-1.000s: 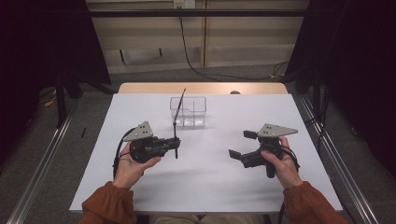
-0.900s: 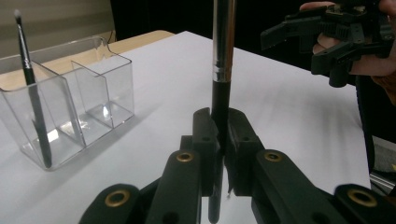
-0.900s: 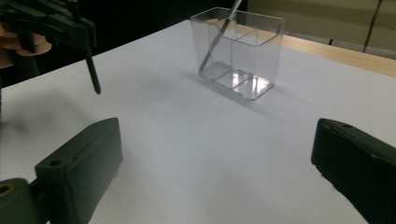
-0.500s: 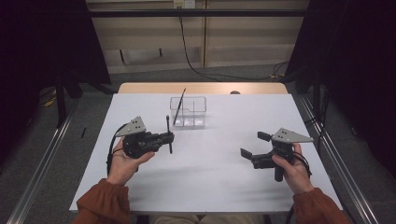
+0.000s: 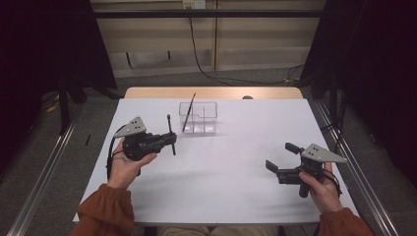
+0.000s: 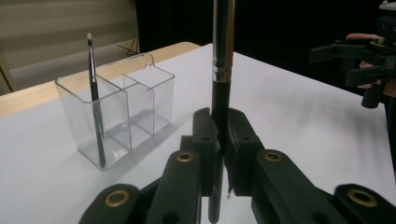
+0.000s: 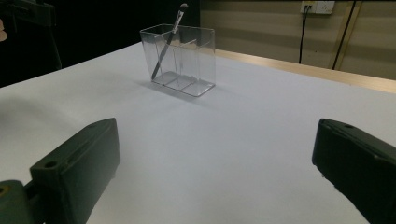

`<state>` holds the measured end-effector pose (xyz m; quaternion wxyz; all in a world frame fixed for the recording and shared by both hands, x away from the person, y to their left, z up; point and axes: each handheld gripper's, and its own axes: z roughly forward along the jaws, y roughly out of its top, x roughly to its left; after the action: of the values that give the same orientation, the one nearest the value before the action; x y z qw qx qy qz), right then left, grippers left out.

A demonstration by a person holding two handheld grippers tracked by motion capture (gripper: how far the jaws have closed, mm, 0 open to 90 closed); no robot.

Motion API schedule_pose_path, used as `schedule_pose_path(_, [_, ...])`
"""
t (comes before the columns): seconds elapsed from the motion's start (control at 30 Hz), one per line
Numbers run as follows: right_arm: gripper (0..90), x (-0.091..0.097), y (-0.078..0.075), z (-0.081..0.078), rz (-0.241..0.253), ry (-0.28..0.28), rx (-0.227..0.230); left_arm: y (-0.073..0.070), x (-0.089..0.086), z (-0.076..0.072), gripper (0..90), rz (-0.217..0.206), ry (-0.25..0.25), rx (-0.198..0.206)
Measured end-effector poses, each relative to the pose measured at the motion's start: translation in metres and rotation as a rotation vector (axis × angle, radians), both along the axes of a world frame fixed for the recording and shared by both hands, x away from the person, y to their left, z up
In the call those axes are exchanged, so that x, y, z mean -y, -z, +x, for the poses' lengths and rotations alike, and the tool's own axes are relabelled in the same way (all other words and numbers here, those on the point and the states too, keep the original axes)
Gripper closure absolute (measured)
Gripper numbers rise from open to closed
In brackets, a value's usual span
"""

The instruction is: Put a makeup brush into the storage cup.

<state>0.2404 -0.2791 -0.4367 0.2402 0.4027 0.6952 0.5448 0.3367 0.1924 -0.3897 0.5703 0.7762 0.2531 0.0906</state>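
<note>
Fingers of our left gripper [image 5: 169,139] clamp a black makeup brush [image 6: 221,70] upright, just left of the clear organizer [image 5: 198,118] holding another brush [image 5: 189,112]. Our right gripper [image 5: 280,160] hovers wide open and empty above the white worktop [image 5: 231,182].

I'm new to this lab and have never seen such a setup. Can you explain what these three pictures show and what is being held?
A person sits at a white table with a hand-held claw in each hand. One camera looks down from above; the others ride on each claw. The left claw is shut on a dark brush, held upright. The right claw is open and holds nothing. Farther back stands a clear organizer with compartments; a second brush leans in its end compartment.
</note>
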Motion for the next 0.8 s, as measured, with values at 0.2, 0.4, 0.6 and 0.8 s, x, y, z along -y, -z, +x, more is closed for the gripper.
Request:
schedule_pose_path(0.2, [0.5,0.010,0.007,-0.007,-0.017,0.029,0.038,0.000,-0.002,0.003,84.1,-0.003,-0.009,-0.003])
schedule_pose_path(0.4, [0.4,0.014,0.011,-0.014,-0.014,0.040,0.040,-0.006,-0.001,0.008,84.1,0.011,-0.007,0.007])
schedule_pose_path(0.6, [0.1,0.019,0.014,-0.020,0.008,0.039,0.042,-0.007,0.000,0.016,84.1,-0.005,-0.021,0.000])
schedule_pose_path(0.8, [0.0,0.019,0.014,-0.019,0.015,0.051,0.043,-0.011,0.002,0.024,84.1,-0.016,-0.033,0.002])
